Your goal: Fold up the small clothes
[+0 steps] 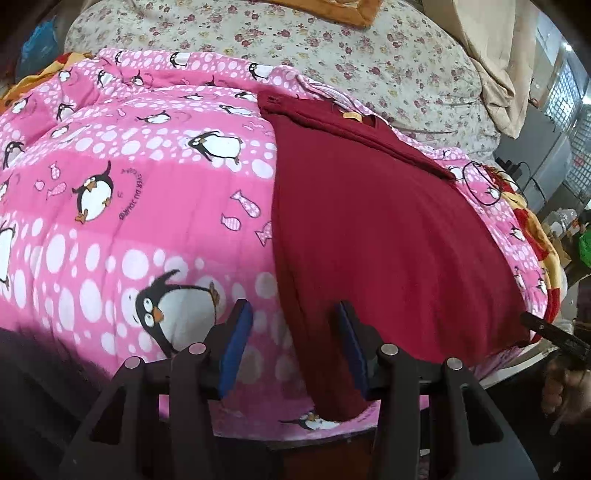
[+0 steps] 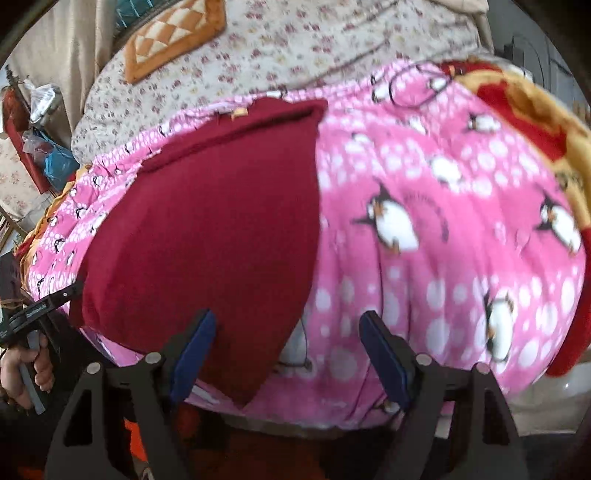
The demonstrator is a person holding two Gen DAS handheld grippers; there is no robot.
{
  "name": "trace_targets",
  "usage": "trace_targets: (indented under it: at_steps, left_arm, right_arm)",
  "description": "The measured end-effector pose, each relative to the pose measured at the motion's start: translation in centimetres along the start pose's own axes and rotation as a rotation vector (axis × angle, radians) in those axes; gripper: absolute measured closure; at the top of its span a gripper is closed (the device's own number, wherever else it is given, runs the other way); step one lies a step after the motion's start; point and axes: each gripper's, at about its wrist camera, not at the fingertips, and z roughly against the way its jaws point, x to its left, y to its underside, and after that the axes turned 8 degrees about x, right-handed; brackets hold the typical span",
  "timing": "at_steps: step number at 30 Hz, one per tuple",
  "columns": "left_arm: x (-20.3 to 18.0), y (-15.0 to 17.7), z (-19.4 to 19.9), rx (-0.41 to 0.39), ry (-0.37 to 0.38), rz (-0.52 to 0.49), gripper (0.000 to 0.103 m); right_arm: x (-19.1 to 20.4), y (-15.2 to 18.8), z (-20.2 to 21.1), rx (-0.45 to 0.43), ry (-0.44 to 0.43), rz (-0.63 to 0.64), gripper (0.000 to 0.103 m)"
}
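A dark red garment [image 1: 369, 229] lies flat on the pink penguin quilt [image 1: 129, 206], its top part folded over, with a tan label near the collar. My left gripper [image 1: 293, 332] hovers over the garment's near left edge. Its blue pads stand apart, the cloth running under the right pad, and nothing is pinched. In the right wrist view the same garment [image 2: 214, 229] fills the left half. My right gripper [image 2: 290, 343] stands wide open above its near right corner, and the cloth lies by the left pad without being gripped.
A floral sheet [image 1: 332, 48] and an orange cushion [image 2: 173, 33] lie beyond the quilt. A red and yellow blanket [image 2: 517, 107] edges the quilt's right side, and a black cable loop [image 1: 480, 184] rests there. A hand [image 2: 26, 369] holds the other gripper at the left edge.
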Motion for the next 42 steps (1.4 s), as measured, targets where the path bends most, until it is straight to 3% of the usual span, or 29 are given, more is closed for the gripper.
trace_targets:
  at_steps: [3,6,8,9,10,14,19,22,23,24,32,35,42]
  left_arm:
    - [-0.4,0.0,-0.5,0.023,0.061,-0.016,0.103]
    - [-0.1,0.1,-0.6,0.031,0.093,0.001,0.103]
    - [0.1,0.1,-0.6,0.024,0.1,0.011,0.103]
    - [0.1,0.2,-0.6,0.024,0.102,0.012,0.103]
    - [0.0,0.2,-0.7,0.026,0.106,0.011,0.103]
    - [0.6,0.2,-1.1,0.032,0.147,0.056,0.103]
    - [0.5,-0.1,-1.0,0.042,0.16,0.063,0.103]
    - [0.3,-0.5,-0.6,0.043,0.148,0.05,0.103]
    - [0.4,-0.7,-0.4,0.044,0.153,0.054,0.103]
    - [0.4,-0.9,0.0,0.039,0.161,0.05,0.103]
    - [-1.3,-2.8,9.4,-0.163,0.222,-0.132,0.103]
    - [-2.2,-1.9,13.9,-0.232,0.266,-0.195,0.103]
    - [-4.3,1.3,21.4,-0.304,0.386,-0.262,0.103]
  right_arm:
    - [-0.1,0.0,-0.7,0.015,-0.003,0.001,0.019]
    - [0.5,-0.2,-1.2,0.032,-0.007,0.012,0.023]
    - [0.3,-0.2,-0.9,0.018,-0.036,0.003,0.055]
    - [0.0,-0.1,-1.0,0.03,-0.097,-0.013,0.083]
    - [-0.2,0.0,-1.1,0.045,-0.141,-0.032,0.084]
    - [-0.6,0.1,-1.8,0.067,-0.137,-0.067,0.083]
    - [-0.6,0.0,-2.4,0.101,-0.259,-0.089,0.076]
    - [0.2,-0.1,-2.9,0.115,-0.234,-0.057,0.076]
    - [0.2,-0.1,-2.8,0.106,-0.237,-0.057,0.082]
    - [0.3,-0.2,-2.2,0.075,-0.241,-0.05,0.093]
    - [3.7,-1.1,8.1,-0.266,-0.31,0.168,0.096]
    - [4.1,-0.1,12.1,-0.365,-0.36,0.231,0.096]
    - [5.1,3.0,20.7,-0.498,-0.414,0.339,0.096]
